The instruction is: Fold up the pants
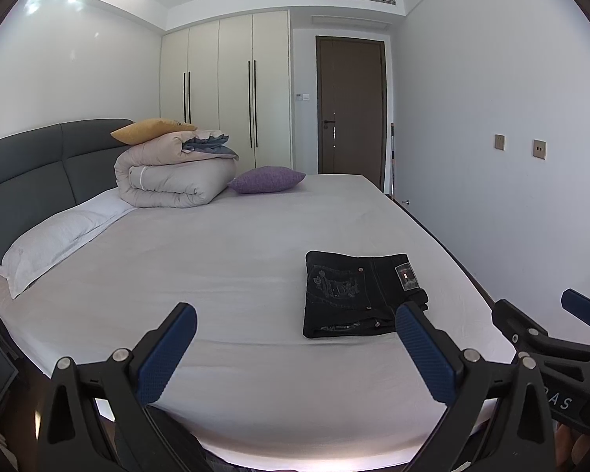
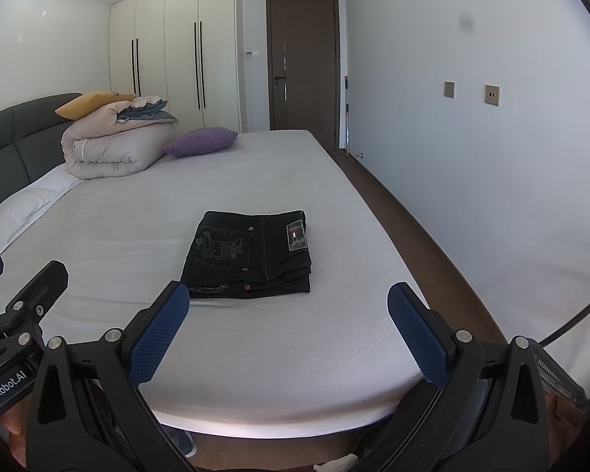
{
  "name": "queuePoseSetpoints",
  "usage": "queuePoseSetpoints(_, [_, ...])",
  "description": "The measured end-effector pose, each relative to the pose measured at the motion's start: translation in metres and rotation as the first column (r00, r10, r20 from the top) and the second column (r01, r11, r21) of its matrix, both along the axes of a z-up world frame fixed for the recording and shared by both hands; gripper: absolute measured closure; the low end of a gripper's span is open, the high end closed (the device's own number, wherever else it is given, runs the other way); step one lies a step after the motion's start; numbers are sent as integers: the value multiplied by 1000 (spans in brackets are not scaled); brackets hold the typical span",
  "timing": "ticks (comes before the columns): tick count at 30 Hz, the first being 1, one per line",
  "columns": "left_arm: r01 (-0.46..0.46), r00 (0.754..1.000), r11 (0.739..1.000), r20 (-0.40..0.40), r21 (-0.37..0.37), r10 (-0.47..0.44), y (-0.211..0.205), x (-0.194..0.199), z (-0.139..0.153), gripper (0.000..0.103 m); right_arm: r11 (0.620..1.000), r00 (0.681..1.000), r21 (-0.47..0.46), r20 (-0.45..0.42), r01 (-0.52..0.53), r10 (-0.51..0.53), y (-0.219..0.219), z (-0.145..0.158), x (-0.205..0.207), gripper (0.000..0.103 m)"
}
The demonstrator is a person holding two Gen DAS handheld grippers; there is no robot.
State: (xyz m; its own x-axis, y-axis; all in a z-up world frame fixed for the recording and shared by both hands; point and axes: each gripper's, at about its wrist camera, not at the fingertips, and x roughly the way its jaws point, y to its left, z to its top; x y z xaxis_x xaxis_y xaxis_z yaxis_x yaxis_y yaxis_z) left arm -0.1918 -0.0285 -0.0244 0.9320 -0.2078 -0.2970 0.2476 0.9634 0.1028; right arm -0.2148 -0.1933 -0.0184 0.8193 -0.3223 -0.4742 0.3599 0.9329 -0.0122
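Right wrist view: folded black pants [image 2: 249,253] on bed [image 2: 255,338]; both tongs [image 2: 289,314] [image 1: 295,334] wide open, empty.

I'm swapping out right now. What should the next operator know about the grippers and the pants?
Left gripper: open, empty, held above the bed's near edge.
Right gripper: open, empty, beside the left one.
Pants: folded into a compact stack on the bed, back pocket and waist label up, untouched by either gripper.
Done: folding looks complete.
Left: probably nothing; perhaps square the slightly uneven layers at the stack's right edge.
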Motion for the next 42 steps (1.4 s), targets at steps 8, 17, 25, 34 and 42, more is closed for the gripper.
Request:
queuePoseSetpoints(8, [2, 1000, 1000, -4, -1, -2, 1, 0, 1, 0, 1000, 1000, 0, -3, 0, 0, 2, 1, -1, 0])
queuePoseSetpoints(17, [3, 1000, 1000, -5, -1, -3, 3, 0, 3, 0, 1000, 1000, 0, -4, 0, 0, 0, 1, 0, 0])
queuePoseSetpoints(25, [5, 1000, 1000, -13, -2, -5, 4, 1, 4, 0, 1000, 1000, 0, -5, 0, 0, -1, 2, 0, 0])
queuePoseSetpoints(34, [6, 1000, 1000, -17, -4, -6, 5, 1, 5, 0, 1000, 1000, 0, -6, -2, 2, -3, 3, 2, 0])
queuePoseSetpoints(42, [13, 1000, 1000, -28, -9, -13, 5, 1, 6, 0, 1000, 1000, 0, -9, -1, 1, -3, 3, 2, 0])
